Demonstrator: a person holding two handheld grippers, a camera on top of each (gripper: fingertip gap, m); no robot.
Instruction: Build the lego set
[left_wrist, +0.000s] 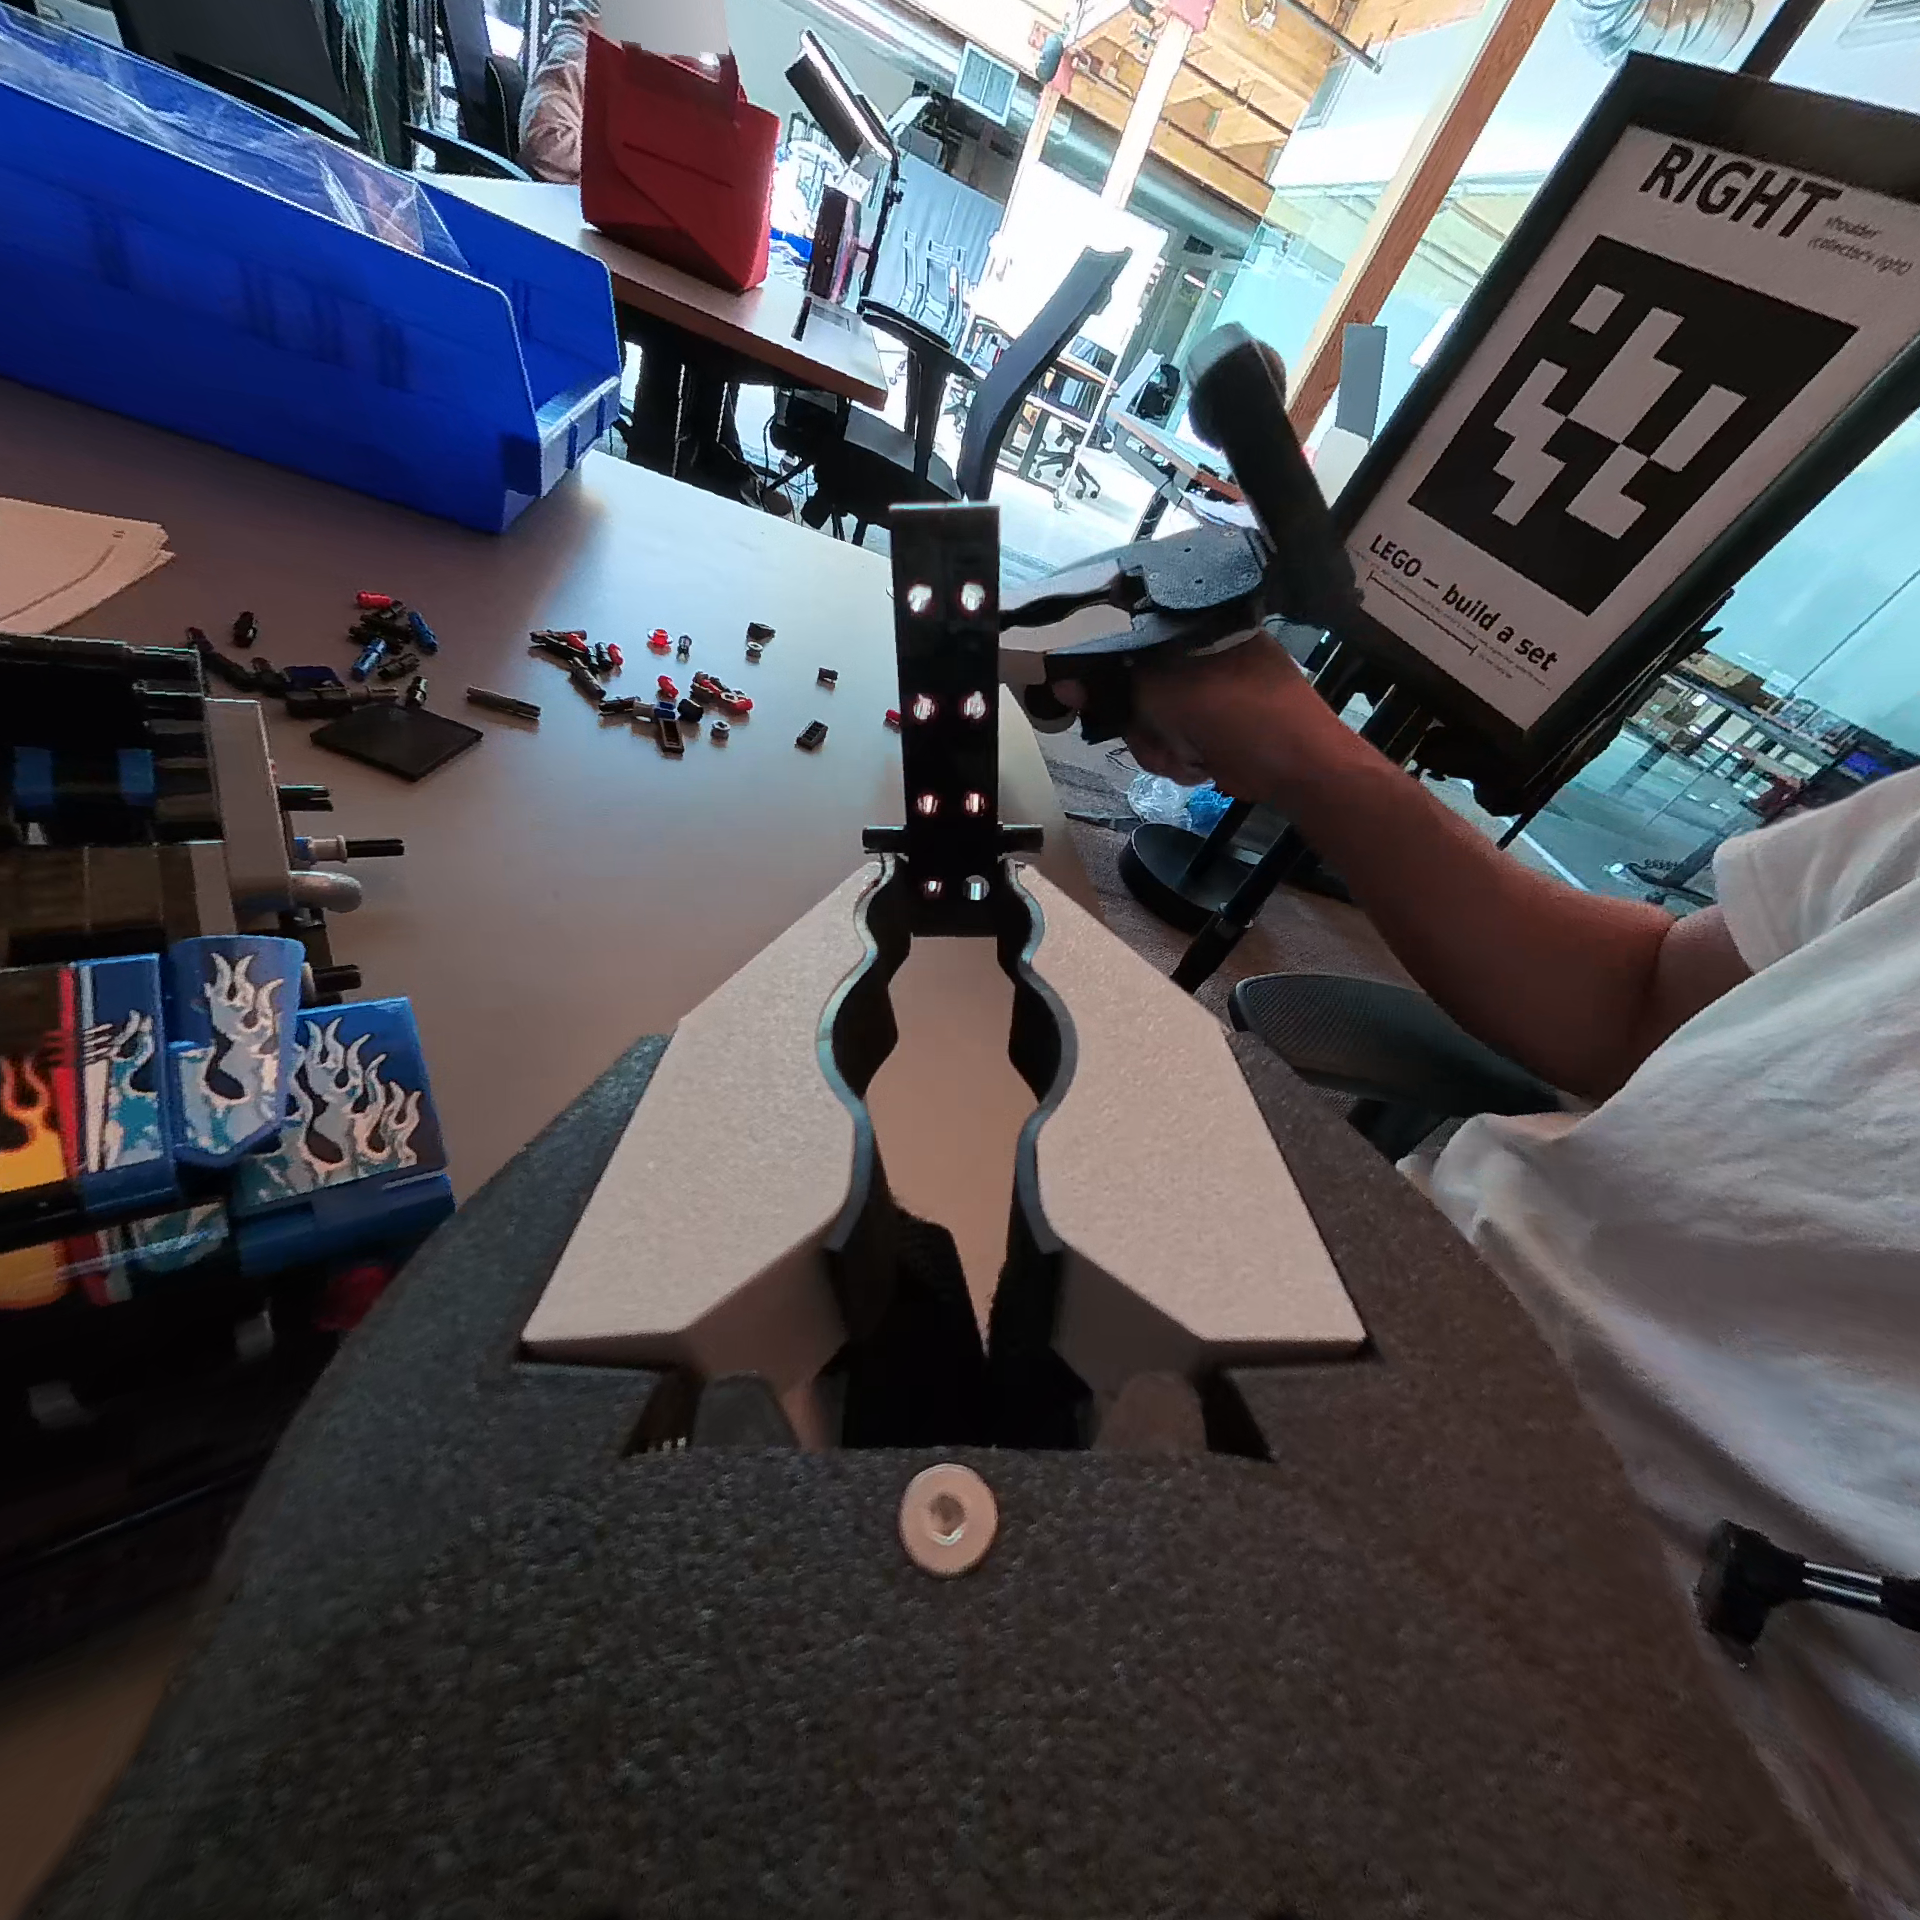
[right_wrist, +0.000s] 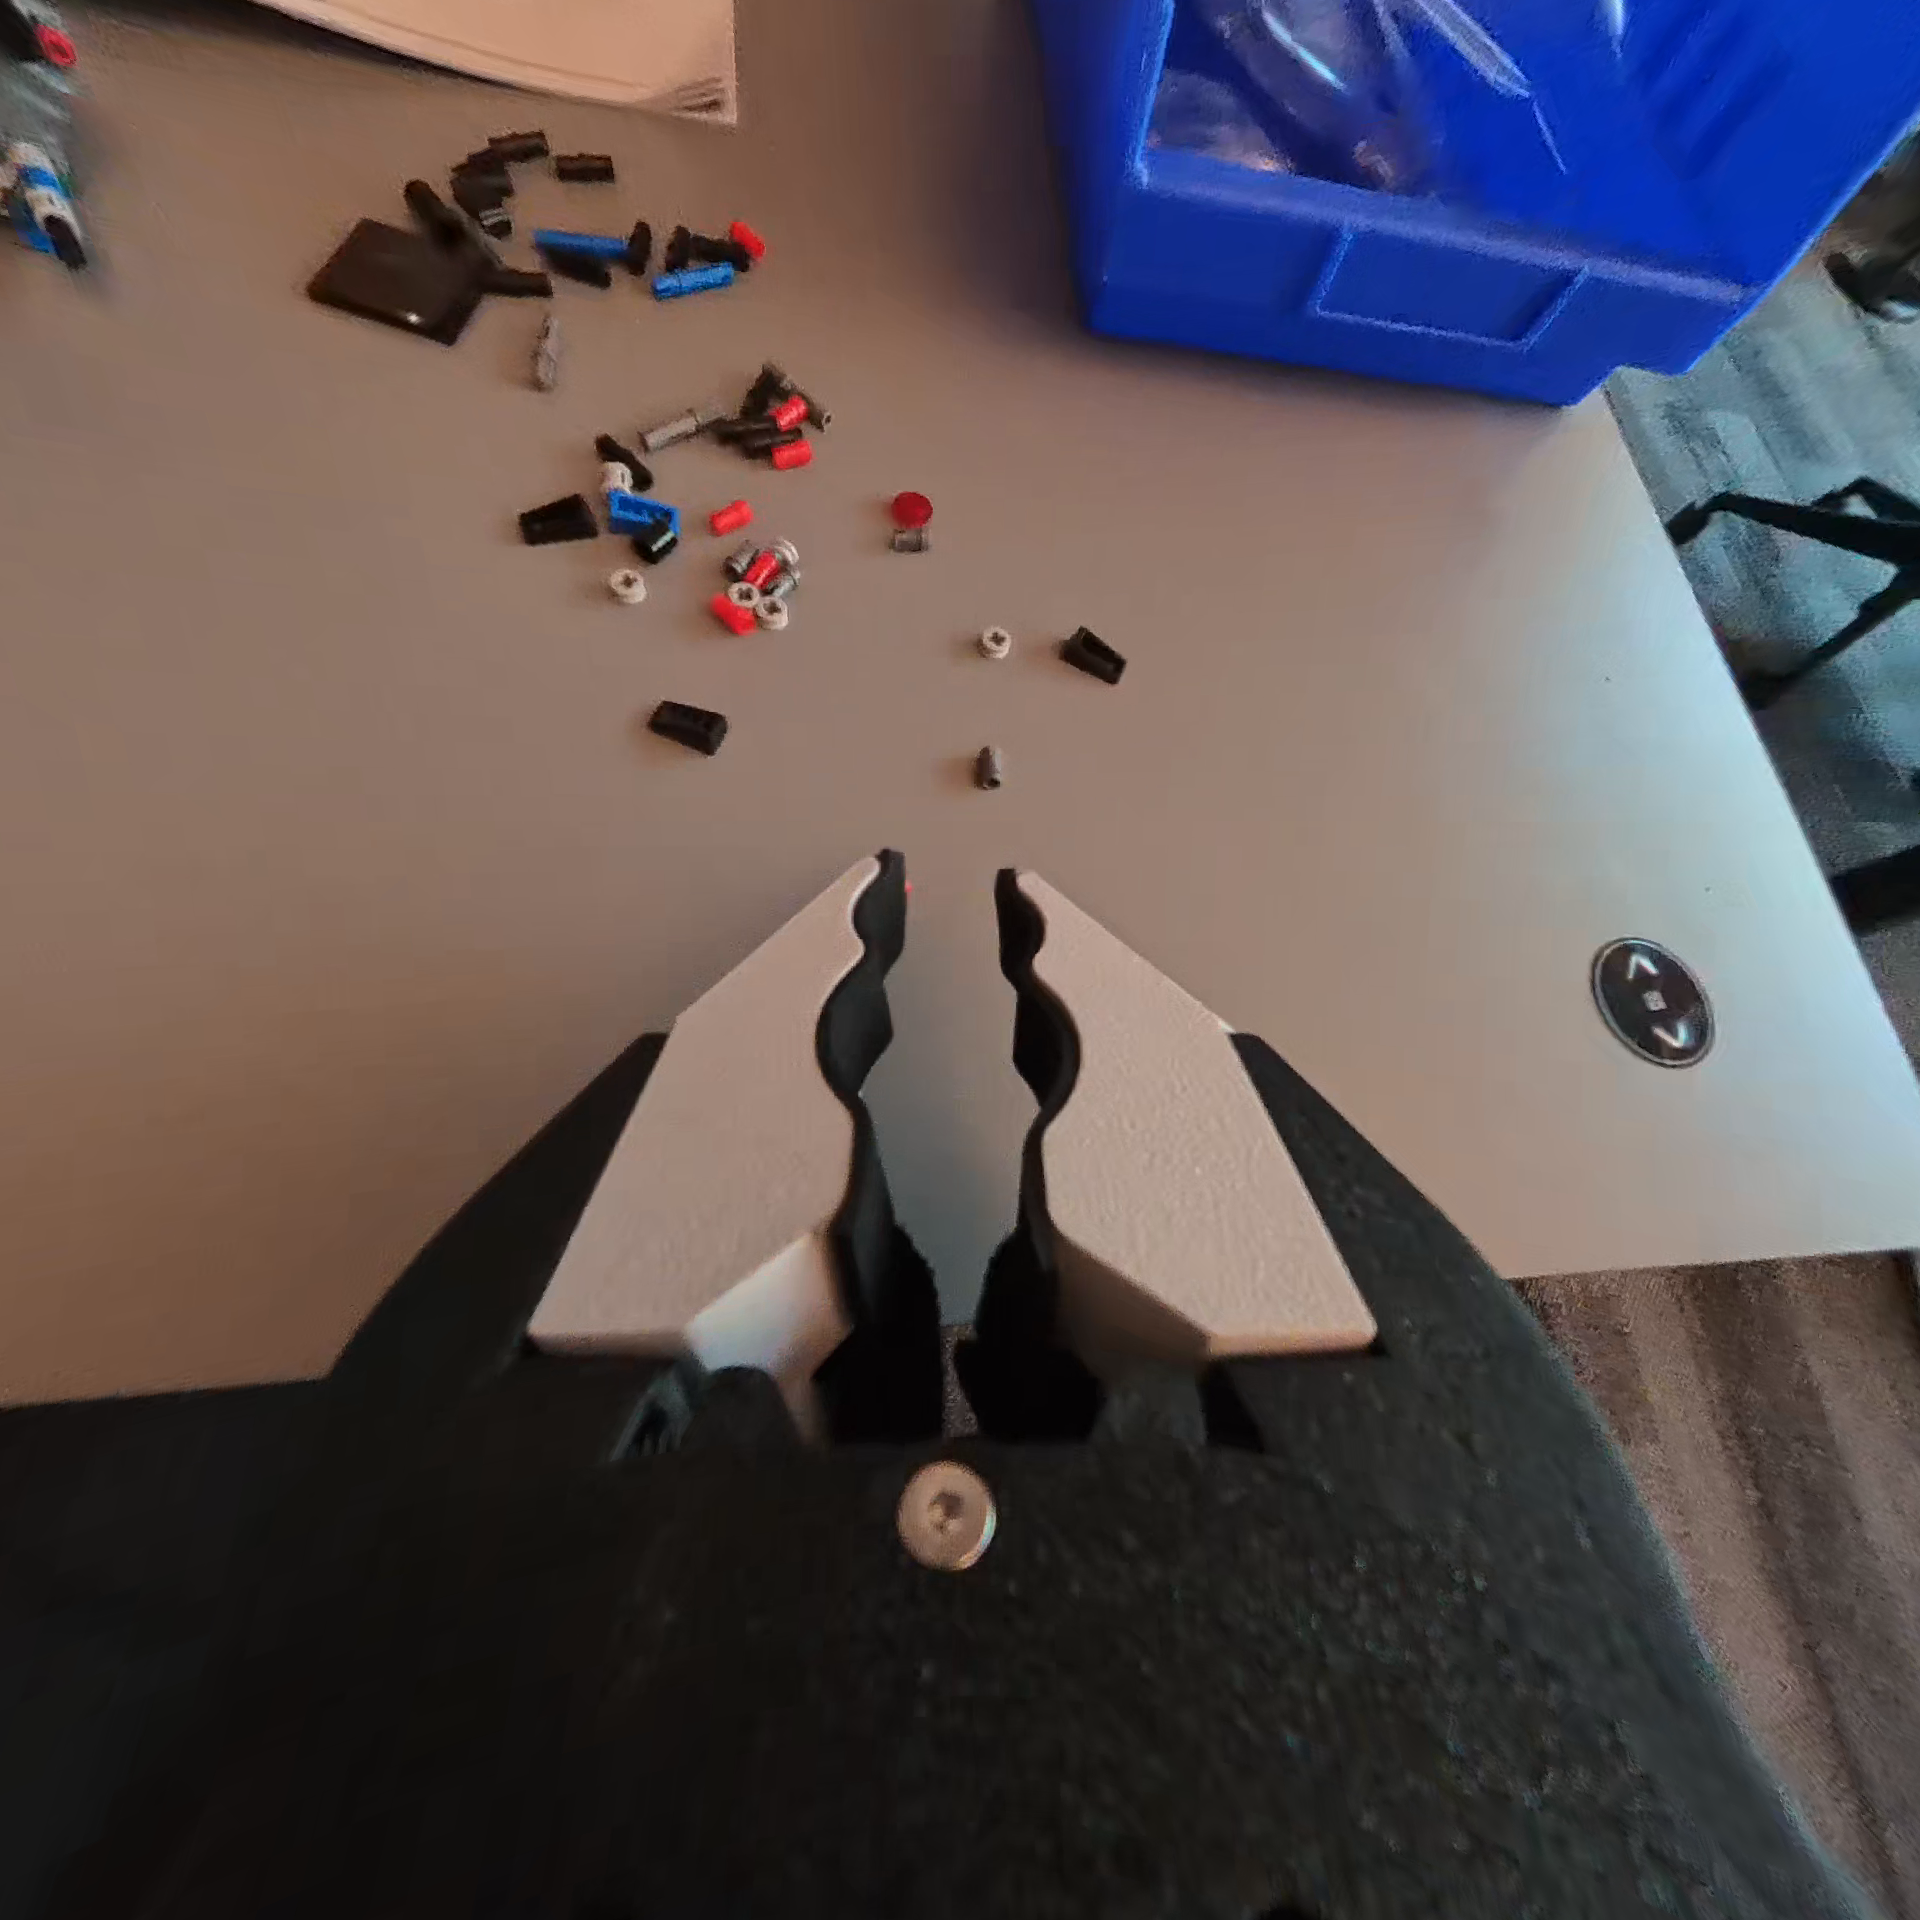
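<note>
The lego set is split three ways at this moment: one black holed beam (left_wrist: 945, 717) is pinched upright at its lower end by the left tongs (left_wrist: 951, 894), lifted clear of the worktop (left_wrist: 623, 883), probably so its rows of pin holes face the camera and can be reached from the side. Just left of those tongs sits the half-built model (left_wrist: 208, 1091), with blue flame-printed panels, parked close so the beam has a short way to travel once fitted out. The right tongs (right_wrist: 945, 873) are empty, their jaws narrowly parted, hovering low over the worktop with the tips aimed at a small dark pin (right_wrist: 987, 767) just ahead; my guess is that this piece is wanted for the beam. Beyond it the loose parts (right_wrist: 727, 520) lie scattered in small clusters of black, red, blue and grey, spread thin enough that single pieces can be picked out. Farther back stands a blue bin (right_wrist: 1403, 260) with clear bags inside, and a paper booklet (right_wrist: 582, 52) lies at the far edge.
</note>
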